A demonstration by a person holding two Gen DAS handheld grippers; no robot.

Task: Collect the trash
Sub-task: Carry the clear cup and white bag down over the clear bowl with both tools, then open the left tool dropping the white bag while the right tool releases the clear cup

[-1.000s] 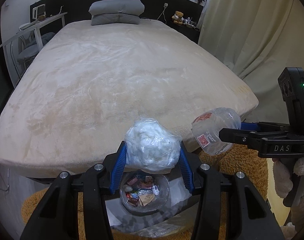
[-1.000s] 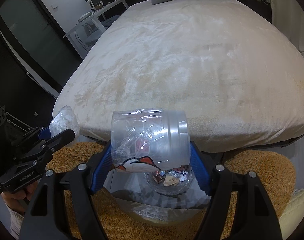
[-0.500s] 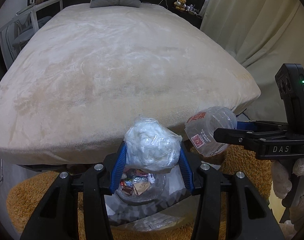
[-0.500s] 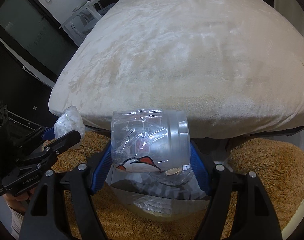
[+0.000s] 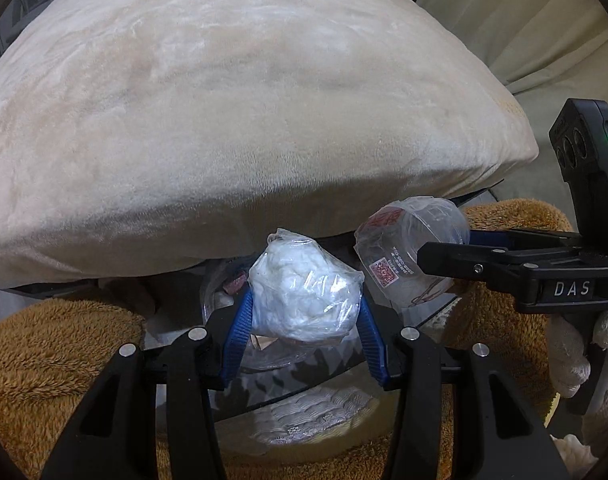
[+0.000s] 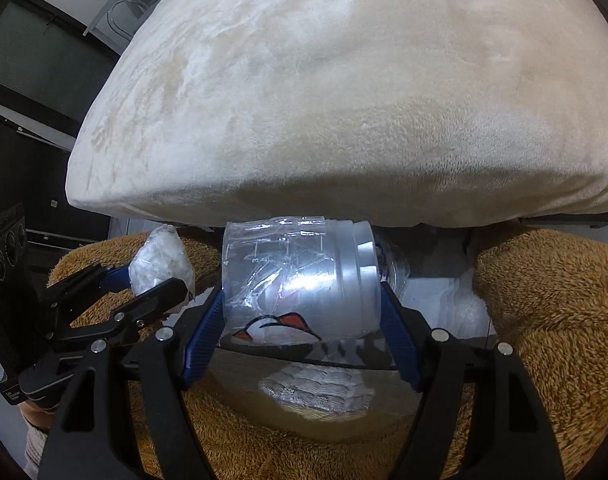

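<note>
Wad (image 5: 304, 296) left of cup (image 5: 404, 256) — both above bin (image 5: 304, 384), on rug (image 5: 56, 352), before bed (image 5: 240, 120)

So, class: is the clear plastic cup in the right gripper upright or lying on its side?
On its side: the plastic cup lies crosswise between the right gripper's blue fingers.

Both grippers are matte black, with ribbed blue pads inside the fingers and silver screw heads; the right gripper (image 5: 444, 256) carries white "DAS" lettering and a green light; the left gripper (image 5: 304, 316) matches; the hand (image 5: 576, 348) wears a white knit glove.
</note>
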